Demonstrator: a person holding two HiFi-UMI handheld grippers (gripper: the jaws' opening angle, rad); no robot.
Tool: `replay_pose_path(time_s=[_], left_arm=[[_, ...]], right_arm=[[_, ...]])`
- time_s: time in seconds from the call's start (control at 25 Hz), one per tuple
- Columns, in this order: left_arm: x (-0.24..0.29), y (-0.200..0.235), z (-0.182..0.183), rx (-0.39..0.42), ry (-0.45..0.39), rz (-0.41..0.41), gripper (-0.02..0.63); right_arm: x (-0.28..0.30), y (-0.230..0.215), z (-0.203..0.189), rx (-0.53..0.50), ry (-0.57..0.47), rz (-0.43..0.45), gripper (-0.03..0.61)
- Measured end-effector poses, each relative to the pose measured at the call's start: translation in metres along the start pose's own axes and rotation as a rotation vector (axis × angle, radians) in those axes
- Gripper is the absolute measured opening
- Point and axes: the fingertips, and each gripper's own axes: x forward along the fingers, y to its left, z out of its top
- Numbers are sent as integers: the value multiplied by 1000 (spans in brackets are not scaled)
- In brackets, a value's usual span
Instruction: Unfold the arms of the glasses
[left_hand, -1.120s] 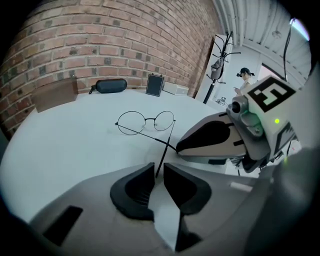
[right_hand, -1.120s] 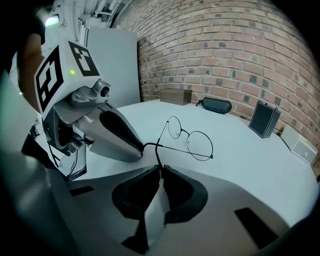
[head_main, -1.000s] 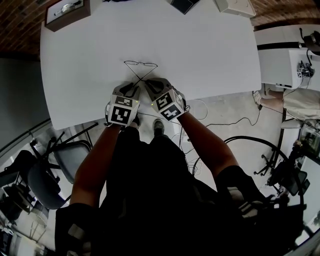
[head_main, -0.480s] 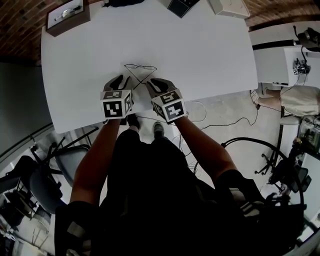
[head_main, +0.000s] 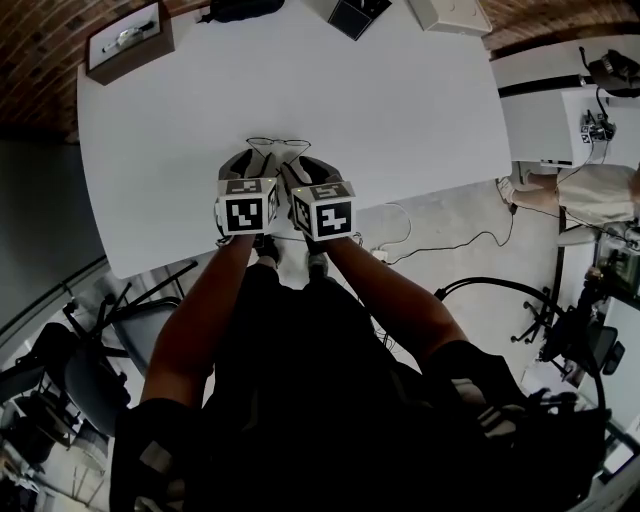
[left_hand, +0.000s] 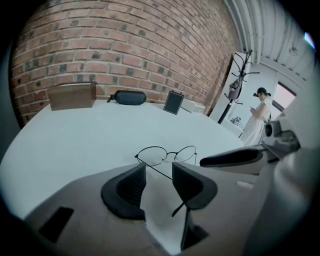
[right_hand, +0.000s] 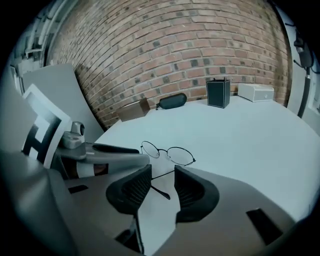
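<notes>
Thin wire-rimmed glasses lie on the white table, lenses away from me and both arms pointing back toward me. My left gripper and right gripper sit side by side just behind them. In the left gripper view one arm of the glasses runs between the jaws of the left gripper, whose pads stand clear of it. In the right gripper view the other arm of the glasses lies between the spread jaws of the right gripper. Both pairs of jaws have just been opening.
A brown box, a black glasses case, a small dark box and a white box line the table's far edge. The near edge runs under my grippers. A person in white stands to the right.
The grippers, apart before, have come together side by side behind the glasses. Their jaws stand wider, and the arms that crossed in an X now point toward me.
</notes>
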Motion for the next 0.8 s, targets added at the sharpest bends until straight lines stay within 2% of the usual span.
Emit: replay_pose_path(time_s=[0.08, 0.24, 0.8], left_arm=[[2, -1, -3, 34, 12, -4, 158], [3, -1, -6, 13, 24, -5, 158], [-2, 11, -8, 13, 42, -9, 156]], right_arm=[[3, 2, 1, 13, -3, -8, 109], [8, -1, -1, 88, 11, -20, 109], [9, -14, -3, 76, 41, -25, 114]])
